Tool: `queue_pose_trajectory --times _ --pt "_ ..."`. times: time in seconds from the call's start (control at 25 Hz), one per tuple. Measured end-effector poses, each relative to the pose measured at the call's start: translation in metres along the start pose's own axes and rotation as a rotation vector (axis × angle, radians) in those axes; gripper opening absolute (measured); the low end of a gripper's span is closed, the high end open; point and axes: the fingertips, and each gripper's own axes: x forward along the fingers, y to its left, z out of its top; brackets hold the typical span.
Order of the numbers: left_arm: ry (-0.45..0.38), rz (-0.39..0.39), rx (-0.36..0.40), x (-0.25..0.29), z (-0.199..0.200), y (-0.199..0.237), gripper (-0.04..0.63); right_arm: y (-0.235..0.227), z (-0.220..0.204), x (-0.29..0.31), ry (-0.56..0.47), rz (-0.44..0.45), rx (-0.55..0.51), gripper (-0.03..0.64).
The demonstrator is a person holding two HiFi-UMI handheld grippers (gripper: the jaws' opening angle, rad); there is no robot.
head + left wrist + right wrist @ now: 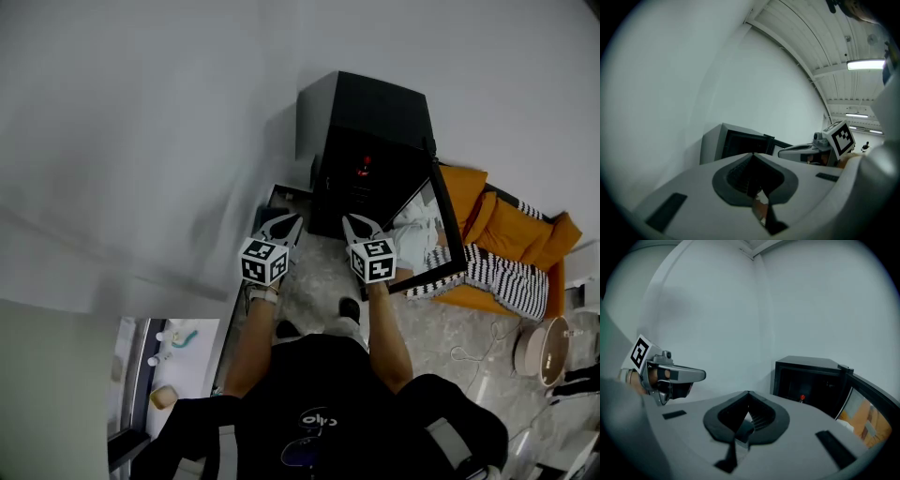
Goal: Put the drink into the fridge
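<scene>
You are holding two tongs side by side in front of you, the left tongs (286, 227) and the right tongs (356, 228), both closed on nothing. Beyond them the black fridge (375, 117) is standing with its door (450, 230) swung open, and the drink (364, 171), a small red-topped shape, is sitting inside.

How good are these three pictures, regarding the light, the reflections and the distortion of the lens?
Head view: dim and grey; the fridge is almost black inside, and its glass door mirrors the room. Left gripper view: strong fisheye bending, black corners, the ceiling lamp overexposed. Right gripper view: same bending and dark corners; inside the fridge only a red spot stands out.
</scene>
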Motion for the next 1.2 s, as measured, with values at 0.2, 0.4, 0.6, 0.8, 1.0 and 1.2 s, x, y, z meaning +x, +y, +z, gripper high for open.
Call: queue_pose_trajectory --times 0.2,0.4,0.6,0.8,1.0,1.2 --pt "-0.002 0.003 0.009 0.003 0.005 0.003 0.006 0.003 0.004 0.005 0.003 0.014 -0.016 0.008" --pt "-0.007 0.011 0.003 0.005 0.008 0.008 0.006 0.011 0.007 0.010 0.005 0.038 -0.042 0.008" --pt "-0.003 0.010 -0.001 0.006 0.004 0.009 0.006 0.014 0.009 0.013 0.007 0.046 -0.066 0.008" --pt "-0.005 0.018 -0.009 0.005 0.001 0.012 0.006 0.016 0.009 0.015 0.010 0.049 -0.077 0.008" --pt "-0.005 0.023 -0.014 0.003 0.000 0.014 0.006 0.018 0.009 0.016 0.013 0.052 -0.095 0.008" --pt "-0.005 0.022 -0.018 0.002 -0.002 0.015 0.006 0.020 0.008 0.017 0.013 0.054 -0.098 0.008"
